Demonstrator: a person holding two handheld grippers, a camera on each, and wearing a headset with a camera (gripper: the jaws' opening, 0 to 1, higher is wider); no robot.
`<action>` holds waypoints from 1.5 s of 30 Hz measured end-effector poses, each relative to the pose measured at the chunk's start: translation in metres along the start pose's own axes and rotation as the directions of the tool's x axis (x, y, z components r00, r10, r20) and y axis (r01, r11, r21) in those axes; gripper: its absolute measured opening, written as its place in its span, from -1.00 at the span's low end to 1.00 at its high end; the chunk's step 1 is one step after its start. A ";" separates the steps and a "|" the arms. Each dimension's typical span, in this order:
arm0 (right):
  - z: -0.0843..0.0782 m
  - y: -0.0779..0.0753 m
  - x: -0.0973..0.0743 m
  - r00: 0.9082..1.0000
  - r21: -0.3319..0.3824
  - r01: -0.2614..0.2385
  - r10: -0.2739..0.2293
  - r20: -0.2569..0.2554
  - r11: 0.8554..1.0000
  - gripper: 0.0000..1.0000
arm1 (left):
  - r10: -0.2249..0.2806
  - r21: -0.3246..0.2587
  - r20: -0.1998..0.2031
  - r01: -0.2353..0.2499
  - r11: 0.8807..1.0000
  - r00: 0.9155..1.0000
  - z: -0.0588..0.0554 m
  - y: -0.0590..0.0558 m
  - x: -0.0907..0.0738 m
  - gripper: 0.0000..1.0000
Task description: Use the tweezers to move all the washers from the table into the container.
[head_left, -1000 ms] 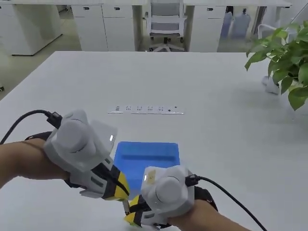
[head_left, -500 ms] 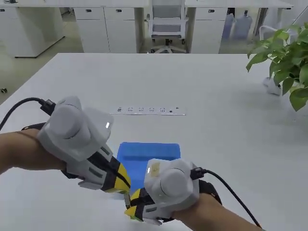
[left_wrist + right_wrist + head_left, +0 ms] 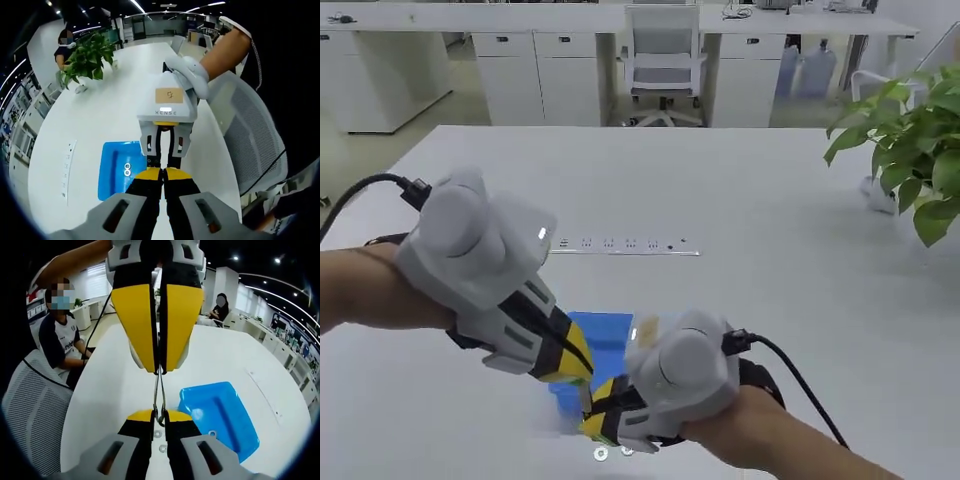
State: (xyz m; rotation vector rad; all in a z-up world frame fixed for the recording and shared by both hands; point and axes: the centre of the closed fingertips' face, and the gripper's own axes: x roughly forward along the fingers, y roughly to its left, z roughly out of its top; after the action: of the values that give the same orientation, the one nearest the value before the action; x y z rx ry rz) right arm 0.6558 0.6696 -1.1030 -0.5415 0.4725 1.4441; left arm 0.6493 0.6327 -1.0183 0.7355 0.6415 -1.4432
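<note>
Thin metal tweezers (image 3: pixel 159 390) run between the two grippers, which face each other tip to tip. My left gripper (image 3: pixel 582 372) comes down from the left, yellow jaws shut on the tweezers' far end. My right gripper (image 3: pixel 592 425) meets it from below, shut on their near end. In the right gripper view the left gripper (image 3: pixel 160 371) hangs from the top, above the right gripper (image 3: pixel 160 415). Two washers (image 3: pixel 601 453) lie on the white table (image 3: pixel 790 260) just under the right gripper. The blue container (image 3: pixel 607 335) sits behind both grippers, with a washer (image 3: pixel 212 433) inside.
A strip of power sockets (image 3: pixel 620 245) is set into the table beyond the container. A potted plant (image 3: pixel 910 150) stands at the right edge. An office chair (image 3: pixel 662 55) and white cabinets are past the far edge. A mesh chair (image 3: pixel 260 135) is close behind me.
Both grippers have drawn together until their jaws meet in front of the container. The head view has tipped down, bringing two washers into sight at the bottom.
</note>
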 end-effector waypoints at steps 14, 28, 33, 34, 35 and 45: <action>0.006 -0.034 -0.013 0.999 0.005 0.049 -0.049 0.018 0.999 -0.81 | 0.027 0.039 0.011 -0.027 0.999 1.000 0.014 0.029 -0.006 -0.91; -0.005 -0.068 -0.012 0.996 0.023 0.085 -0.086 0.023 0.996 -0.80 | 0.059 0.039 0.010 -0.059 0.997 0.998 0.010 0.059 0.005 -0.91; -0.012 -0.074 -0.007 0.996 0.028 0.088 -0.088 0.016 0.996 -0.80 | 0.063 0.034 0.005 -0.064 0.997 0.998 0.003 0.066 0.011 -0.91; -0.013 -0.076 -0.006 0.996 0.030 0.089 -0.090 0.014 0.996 -0.80 | 0.064 0.032 0.006 -0.064 0.997 0.998 0.002 0.067 0.012 -0.91; -0.014 -0.077 -0.004 0.996 0.033 0.087 -0.088 0.014 0.996 -0.80 | 0.066 0.033 0.006 -0.066 0.997 0.998 0.001 0.069 0.013 -0.91; -0.030 -0.085 0.010 0.998 0.053 0.070 -0.070 0.000 0.996 -0.80 | 0.060 0.011 -0.007 -0.059 0.998 0.998 -0.015 0.080 0.028 -0.91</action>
State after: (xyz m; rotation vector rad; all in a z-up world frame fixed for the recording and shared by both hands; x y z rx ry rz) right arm 0.7421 0.6554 -1.1280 -0.5096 0.4847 1.3618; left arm 0.7304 0.6259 -1.0446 0.7621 0.6130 -1.3908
